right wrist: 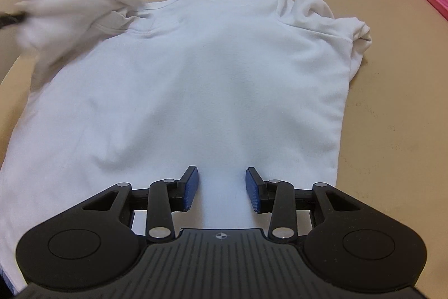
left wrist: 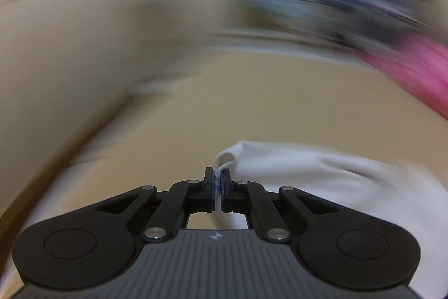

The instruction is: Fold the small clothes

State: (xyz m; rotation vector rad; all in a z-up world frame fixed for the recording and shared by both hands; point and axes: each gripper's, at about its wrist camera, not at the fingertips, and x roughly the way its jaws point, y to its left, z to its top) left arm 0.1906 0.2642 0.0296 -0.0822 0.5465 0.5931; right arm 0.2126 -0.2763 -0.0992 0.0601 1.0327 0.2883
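Left wrist showed our left gripper [left wrist: 217, 184] clenched on the shirt's [right wrist: 196, 80] sleeve to fold it, while our right gripper [right wrist: 221, 188] hovered released over the hem.

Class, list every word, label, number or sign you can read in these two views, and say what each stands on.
No readable words or numbers.
Crosshair sign on the right gripper body and on the left gripper body.
Faint marks on the table: too small to read.
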